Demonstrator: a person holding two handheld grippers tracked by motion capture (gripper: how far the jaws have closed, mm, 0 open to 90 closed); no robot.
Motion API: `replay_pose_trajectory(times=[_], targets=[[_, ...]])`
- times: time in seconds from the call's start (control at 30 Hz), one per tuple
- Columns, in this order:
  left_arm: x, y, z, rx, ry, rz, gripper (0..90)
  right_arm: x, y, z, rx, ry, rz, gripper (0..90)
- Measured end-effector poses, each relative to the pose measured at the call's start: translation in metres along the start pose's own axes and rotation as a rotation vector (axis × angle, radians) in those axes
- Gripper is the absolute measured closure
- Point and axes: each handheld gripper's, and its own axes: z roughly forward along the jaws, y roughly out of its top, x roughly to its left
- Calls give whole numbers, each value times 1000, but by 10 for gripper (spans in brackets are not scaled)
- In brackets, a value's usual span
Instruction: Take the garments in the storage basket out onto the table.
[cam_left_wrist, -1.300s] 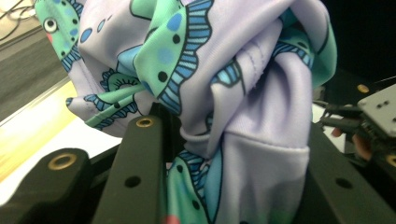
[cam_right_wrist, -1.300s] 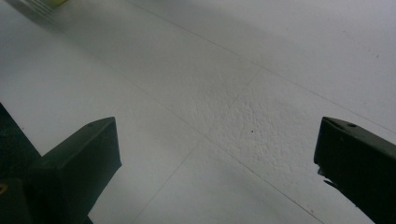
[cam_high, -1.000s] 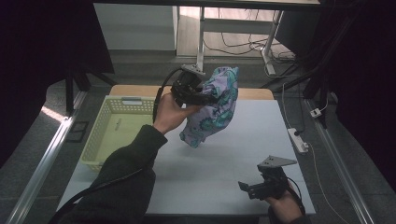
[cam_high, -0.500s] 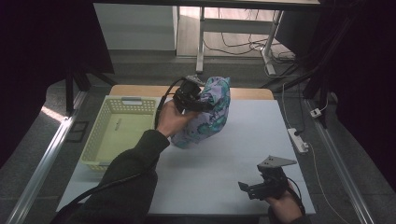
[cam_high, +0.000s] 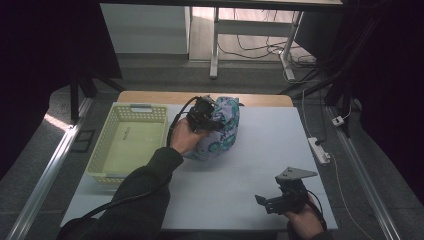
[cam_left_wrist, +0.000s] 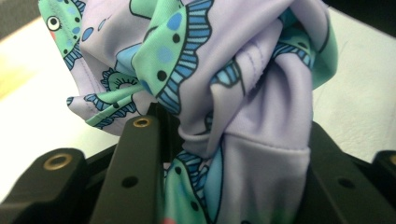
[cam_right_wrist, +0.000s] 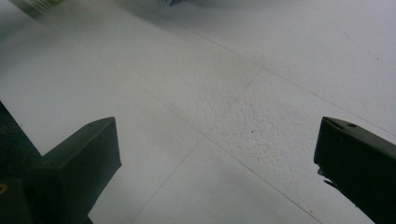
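Left claw (cam_high: 214, 116) clamped, right claw (cam_high: 264, 202) agape

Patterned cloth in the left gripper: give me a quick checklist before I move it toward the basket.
1. Grip: left gripper has its jaws shut on the patterned cloth, fabric bunched between them: ok.
2. Cloth clear of the table: not ok, its lower part rests on the surface.
3. Yellow basket beside the cloth, inside looks bare: ok.
4. Right gripper out of the path, jaws open at the near edge: ok.
5. Loose folds that might catch the basket rim: cannot tell.
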Motion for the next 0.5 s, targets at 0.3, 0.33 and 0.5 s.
replay_pose_trajectory(times=[0.3, 0.33, 0.5], targets=[[5, -18, 30, 55, -2, -32, 616, 0, 0, 0, -1, -2, -4, 5], [6, -22, 36, 70, -4, -41, 612, 0, 0, 0, 0, -2, -4, 5], [9, -29, 47, 100, -16, -52, 584, 0, 0, 0, 1, -3, -6, 5]])
